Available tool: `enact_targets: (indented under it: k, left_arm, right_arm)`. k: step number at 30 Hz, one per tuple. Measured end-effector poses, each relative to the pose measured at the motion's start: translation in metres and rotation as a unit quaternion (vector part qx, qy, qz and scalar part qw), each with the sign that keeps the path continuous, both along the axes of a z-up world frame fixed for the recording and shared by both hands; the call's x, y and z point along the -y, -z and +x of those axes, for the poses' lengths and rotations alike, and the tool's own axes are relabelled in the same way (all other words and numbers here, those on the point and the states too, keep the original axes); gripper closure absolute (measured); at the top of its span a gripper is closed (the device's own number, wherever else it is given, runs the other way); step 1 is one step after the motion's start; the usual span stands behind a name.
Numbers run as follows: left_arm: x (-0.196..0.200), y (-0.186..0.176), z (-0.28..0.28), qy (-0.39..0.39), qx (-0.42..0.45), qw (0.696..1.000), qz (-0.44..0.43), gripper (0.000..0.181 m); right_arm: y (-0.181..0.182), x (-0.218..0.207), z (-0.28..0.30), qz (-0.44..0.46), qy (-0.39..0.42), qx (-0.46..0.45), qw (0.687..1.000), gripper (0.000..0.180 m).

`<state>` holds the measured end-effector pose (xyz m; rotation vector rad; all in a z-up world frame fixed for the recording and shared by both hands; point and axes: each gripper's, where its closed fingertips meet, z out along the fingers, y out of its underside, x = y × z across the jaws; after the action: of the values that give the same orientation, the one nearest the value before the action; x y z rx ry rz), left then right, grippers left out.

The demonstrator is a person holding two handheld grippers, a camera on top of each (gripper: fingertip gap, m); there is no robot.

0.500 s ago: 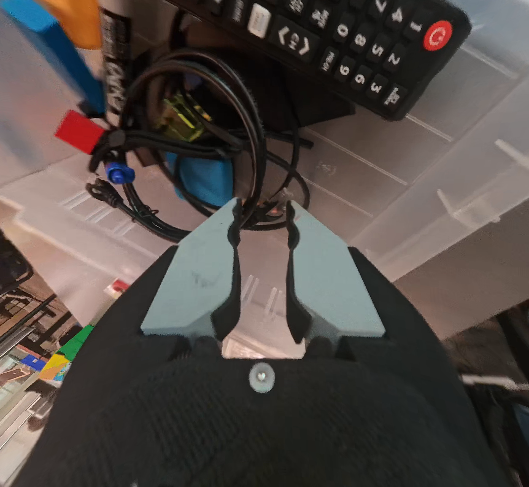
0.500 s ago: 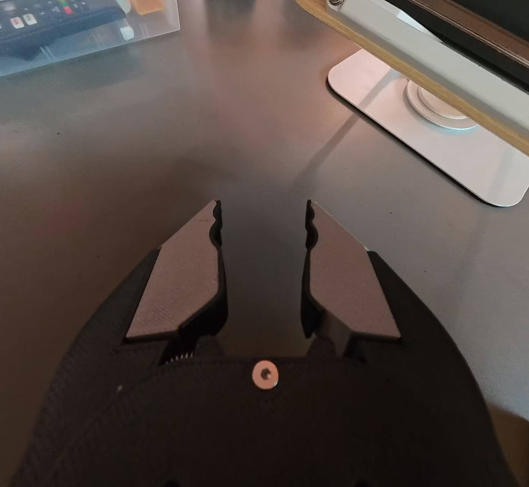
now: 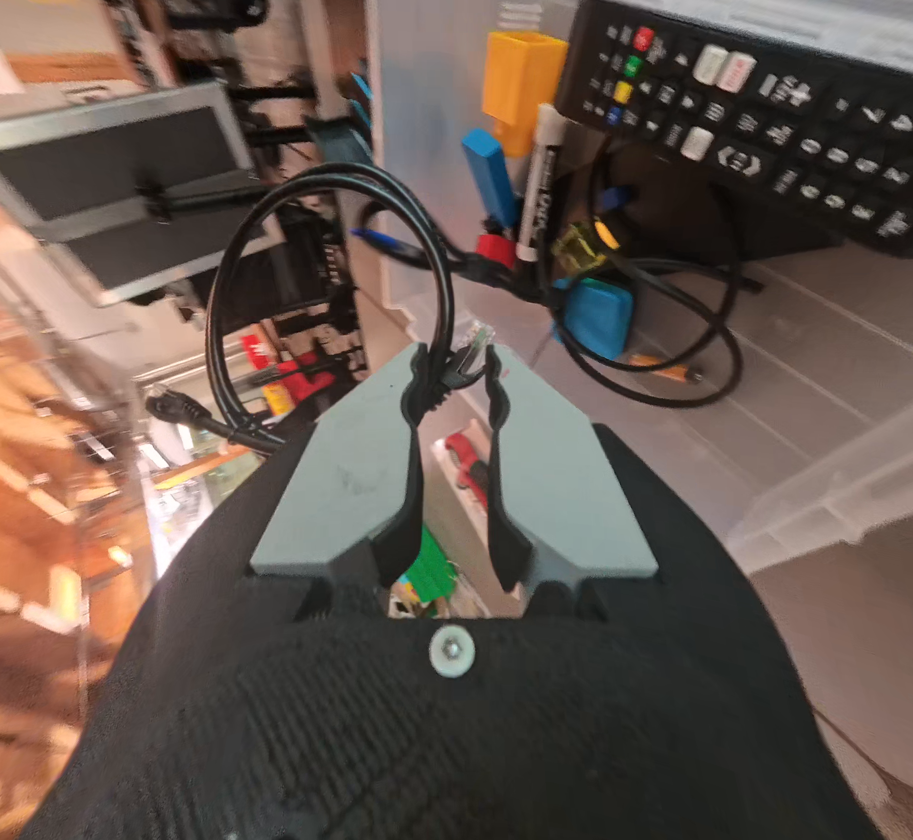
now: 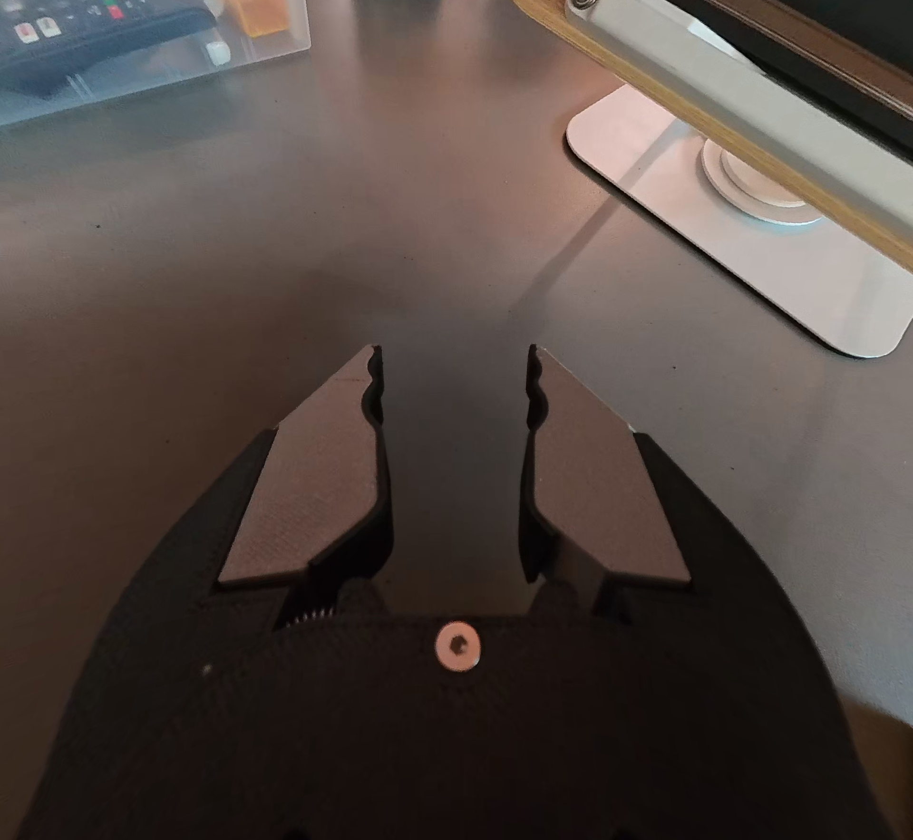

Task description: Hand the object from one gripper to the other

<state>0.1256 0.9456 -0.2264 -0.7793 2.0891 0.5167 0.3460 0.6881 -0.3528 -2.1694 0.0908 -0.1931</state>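
Note:
A coiled black network cable (image 3: 447, 302) with a clear plug is pinched between the tips of my left gripper (image 3: 454, 357). Its loop hangs in the air in front of the fingers, at the rim of a clear plastic bin (image 3: 741, 446). My right gripper (image 4: 454, 352) is open and empty, a little above the dark grey table (image 4: 346, 223). The cable and the left gripper do not show in the right wrist view.
The bin holds a black remote (image 3: 741, 125), an orange block (image 3: 523, 80), a blue block (image 3: 489, 174), a white marker (image 3: 538, 184), a blue pad (image 3: 593, 317) and another black cable (image 3: 731, 322). In the right wrist view the bin (image 4: 148, 80) sits far left; a white monitor stand base (image 4: 741, 248) stands right. The left gripper's tips are roughly 35 centimetres from the right gripper's.
My left gripper has lifted and swung away from the bin floor with the black cable in its tips. The right gripper has not moved.

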Motion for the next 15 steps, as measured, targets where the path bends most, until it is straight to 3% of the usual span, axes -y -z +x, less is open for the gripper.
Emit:
enact_targets:
  k: [4, 7, 11, 15]
  left_arm:
    - [0.017, -0.053, 0.025, 0.012, 0.130, 0.990, 0.046, 0.161]
    - [0.053, -0.077, 0.045, 0.024, 0.224, 0.974, -0.024, 0.160]
    - [0.134, -0.071, 0.082, 0.083, 0.269, 0.948, -0.148, 0.161]
    - [0.214, -0.038, 0.127, 0.137, 0.283, 0.910, -0.272, 0.160]
  right_arm:
    - [-0.001, 0.000, 0.000, 0.002, 0.001, 0.001, 1.000, 0.125]
    - [-0.001, 0.000, 0.001, 0.005, 0.002, -0.004, 1.000, 0.125]
    - [-0.008, -0.001, 0.000, 0.026, -0.001, -0.013, 1.000, 0.126]
    - [-0.023, -0.001, 0.002, 0.069, 0.000, -0.024, 0.997, 0.129]
